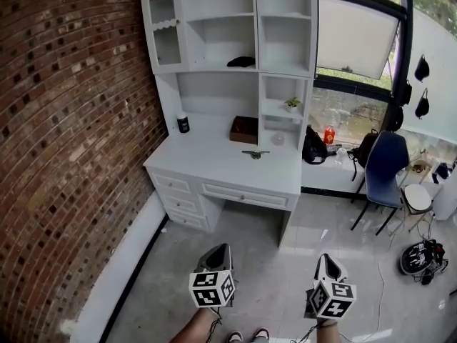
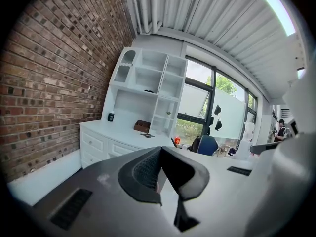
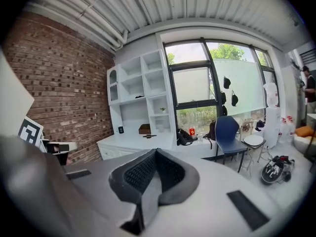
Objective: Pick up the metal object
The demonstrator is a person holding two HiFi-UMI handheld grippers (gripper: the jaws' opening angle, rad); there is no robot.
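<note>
My two tools, the left tool (image 1: 218, 251) and the right tool (image 1: 325, 261), are both closed on nothing, well apart from the tabletop (image 1: 207, 159). I should walk closer first, then open one tool. One metal object (image 1: 255, 153) lies just in front of the one brown box (image 1: 244, 129). One black jar (image 1: 183, 124) stands left of that box.
</note>
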